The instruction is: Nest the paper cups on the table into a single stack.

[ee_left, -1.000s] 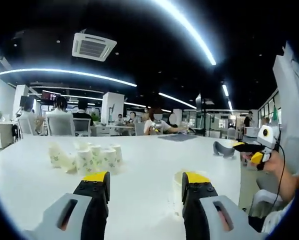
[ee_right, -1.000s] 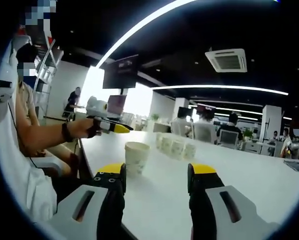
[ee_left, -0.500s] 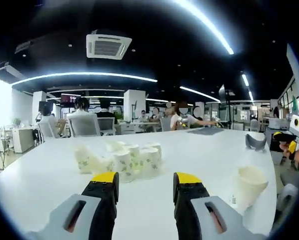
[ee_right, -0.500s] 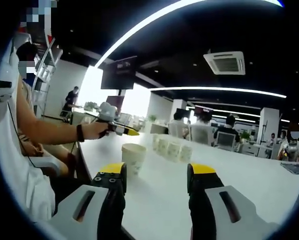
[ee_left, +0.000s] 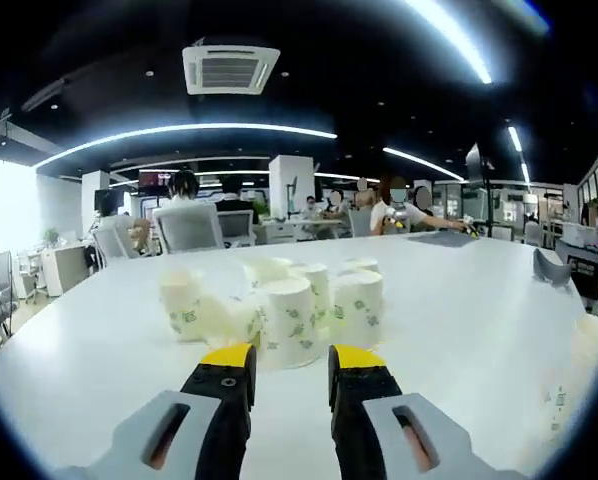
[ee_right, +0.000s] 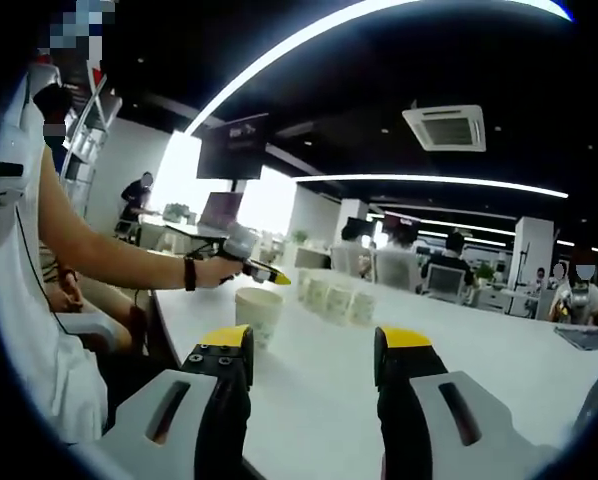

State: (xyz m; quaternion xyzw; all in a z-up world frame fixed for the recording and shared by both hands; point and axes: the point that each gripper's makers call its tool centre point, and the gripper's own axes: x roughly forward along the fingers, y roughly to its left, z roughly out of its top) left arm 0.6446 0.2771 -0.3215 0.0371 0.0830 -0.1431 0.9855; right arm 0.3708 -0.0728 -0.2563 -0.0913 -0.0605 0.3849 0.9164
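Left gripper jaws narrowly parted, holding nothing; cluster of paper cups sat just above them, mid-frame, on white table. Right gripper jaws wide apart, empty; single paper cup centre-left.

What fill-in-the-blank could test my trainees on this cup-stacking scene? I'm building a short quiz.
1. The paper cups stand in a cluster on a ___ table.
2. The left gripper has its jaws apart and holds ___.
3. In the right gripper view, a lone cup stands near the table's ___.
4. The right gripper has its jaws ___.

Missing words: white; nothing; edge; open
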